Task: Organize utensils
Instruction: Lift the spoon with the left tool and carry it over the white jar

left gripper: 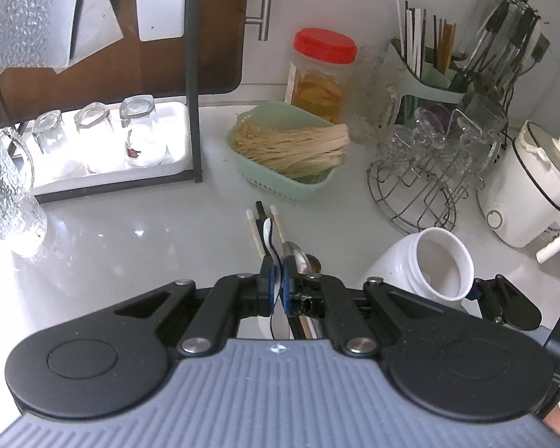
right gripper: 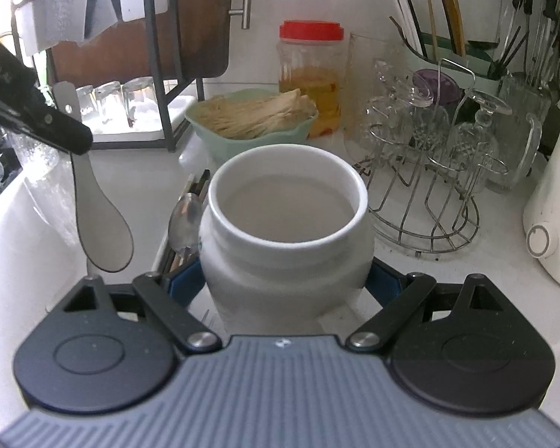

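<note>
White glossy countertop (left gripper: 130, 246) fills a kitchen corner, backed by white wall tiles. Right gripper (right gripper: 285, 280) is clenched around the lower body of a wide-mouthed white plastic jar (right gripper: 287, 231), its blue pads pressing both sides; the jar tilts with its mouth open and its inside bare. Left gripper (left gripper: 278, 280) is closed on the handle of a white flat rice spoon (right gripper: 102, 224), which hangs left of the jar, clear of the counter. Just left of the jar, loose utensils lie on the counter: a steel spoon (right gripper: 186, 224) and several chopsticks (left gripper: 257, 231). Behind the jar sits a pale green plastic basket of dried noodles (left gripper: 291, 145), and behind that a clear jar with a red lid (left gripper: 323, 74). Right of the white jar stands a wire rack of upturned glassware (right gripper: 429, 156), with a green chopstick holder (left gripper: 425, 74) beyond. Far left of the jar, a black-framed rack (left gripper: 192, 112) holds inverted glasses.
</note>
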Demonstrator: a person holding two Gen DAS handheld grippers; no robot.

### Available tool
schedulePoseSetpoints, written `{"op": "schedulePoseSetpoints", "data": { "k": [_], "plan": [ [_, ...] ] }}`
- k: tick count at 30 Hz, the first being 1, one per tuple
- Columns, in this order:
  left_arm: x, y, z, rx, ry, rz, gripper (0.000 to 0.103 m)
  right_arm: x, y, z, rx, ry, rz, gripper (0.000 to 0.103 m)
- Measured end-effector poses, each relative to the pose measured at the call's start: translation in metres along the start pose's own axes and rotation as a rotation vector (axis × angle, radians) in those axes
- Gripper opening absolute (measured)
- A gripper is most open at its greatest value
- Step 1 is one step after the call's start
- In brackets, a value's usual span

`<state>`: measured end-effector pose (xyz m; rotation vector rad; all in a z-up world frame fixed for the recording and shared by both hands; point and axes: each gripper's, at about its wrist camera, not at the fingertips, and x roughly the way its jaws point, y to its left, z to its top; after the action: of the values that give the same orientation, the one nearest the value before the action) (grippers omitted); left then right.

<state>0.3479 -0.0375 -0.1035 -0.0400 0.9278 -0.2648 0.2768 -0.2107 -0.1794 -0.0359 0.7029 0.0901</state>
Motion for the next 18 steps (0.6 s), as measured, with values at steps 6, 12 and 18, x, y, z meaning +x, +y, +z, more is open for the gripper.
{"op": "schedulePoseSetpoints", "data": {
  "k": [6,12,18],
  "plan": [
    [-0.006,0.001,0.005,0.008,-0.011,-0.012,0.005,0.000,0.000,-0.001,0.014,-0.006,0.008,0.091],
    [-0.022,-0.006,0.016,0.030,-0.044,-0.042,0.005,-0.003,0.003,-0.003,0.011,-0.004,0.010,0.091],
    [-0.040,-0.018,0.028,0.042,-0.088,-0.080,0.005,-0.004,0.006,-0.005,0.011,-0.003,0.011,0.091]
  ]
}}
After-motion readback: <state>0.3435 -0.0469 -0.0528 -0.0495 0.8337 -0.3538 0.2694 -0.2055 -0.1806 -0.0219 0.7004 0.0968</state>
